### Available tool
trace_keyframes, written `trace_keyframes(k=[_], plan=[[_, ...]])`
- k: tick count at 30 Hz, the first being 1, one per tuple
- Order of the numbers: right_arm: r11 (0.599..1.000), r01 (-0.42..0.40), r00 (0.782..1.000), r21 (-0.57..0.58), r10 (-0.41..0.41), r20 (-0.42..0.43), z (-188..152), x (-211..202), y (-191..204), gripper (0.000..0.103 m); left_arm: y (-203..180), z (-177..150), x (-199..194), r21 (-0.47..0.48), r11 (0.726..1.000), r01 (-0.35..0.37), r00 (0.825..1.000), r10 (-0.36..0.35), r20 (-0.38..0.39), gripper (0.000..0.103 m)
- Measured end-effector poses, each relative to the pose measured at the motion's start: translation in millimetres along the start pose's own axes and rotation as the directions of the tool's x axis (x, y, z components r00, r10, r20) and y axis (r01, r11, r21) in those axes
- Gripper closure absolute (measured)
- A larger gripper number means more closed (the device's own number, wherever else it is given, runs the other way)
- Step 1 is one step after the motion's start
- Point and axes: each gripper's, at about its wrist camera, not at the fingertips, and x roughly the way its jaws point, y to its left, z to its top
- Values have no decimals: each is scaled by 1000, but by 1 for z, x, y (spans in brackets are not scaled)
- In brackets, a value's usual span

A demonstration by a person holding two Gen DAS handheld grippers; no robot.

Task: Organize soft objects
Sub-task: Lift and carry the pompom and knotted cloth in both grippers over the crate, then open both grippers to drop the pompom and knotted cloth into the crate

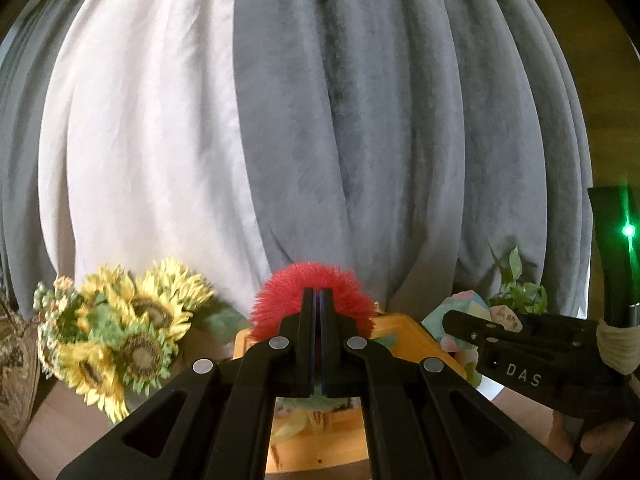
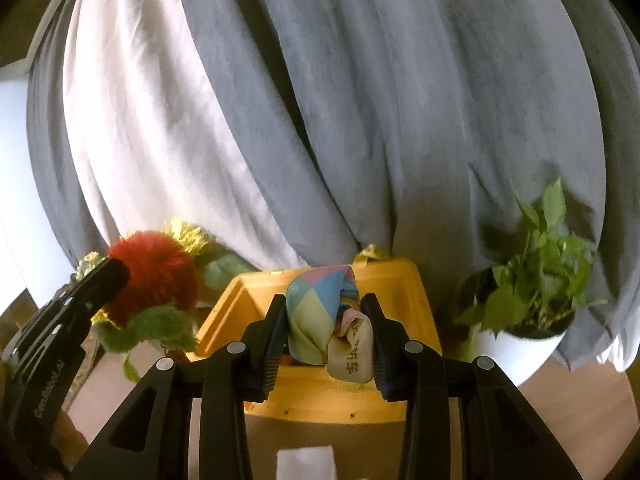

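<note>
Yellow bin (image 2: pixel 316 368) sits directly below your right gripper (image 2: pixel 326 336), clamped on the scarf (image 2: pixel 320 320). Left gripper (image 1: pixel 318 340), pinching the red plush (image 1: pixel 276 300), hangs over the bin's left edge.

Soft daylight glows through the curtains (image 1: pixel 280 140), fisheye bending edges dark, sunflowers (image 1: pixel 120 320) slightly blurred.

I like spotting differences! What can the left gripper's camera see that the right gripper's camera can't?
Only the left wrist view shows the sunflower bunch clearly and a green light. Only the right wrist view shows the whole potted plant and the fuzzy toy's green part. Both show the red fuzzy toy, the pastel cloth, the yellow bin and curtains.
</note>
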Motion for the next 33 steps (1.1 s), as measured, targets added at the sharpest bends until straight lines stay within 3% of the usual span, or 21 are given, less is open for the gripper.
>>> trace_keyframes(k=[8,18,33], plan=[[1000,23,1000,-19,-23,-10,22,20,-7,64,-5,9,33,25,999,38,999,-37,-30,100],[998,46,994,-33,-49,-93,31,64,-21,64,-12,7,87,10,996,88,990,-86,-112,100],[996,68,969,-57,-80,-232,16,120,-41,64,-26,-25,155,4,988,155,943,-147,-298,100]])
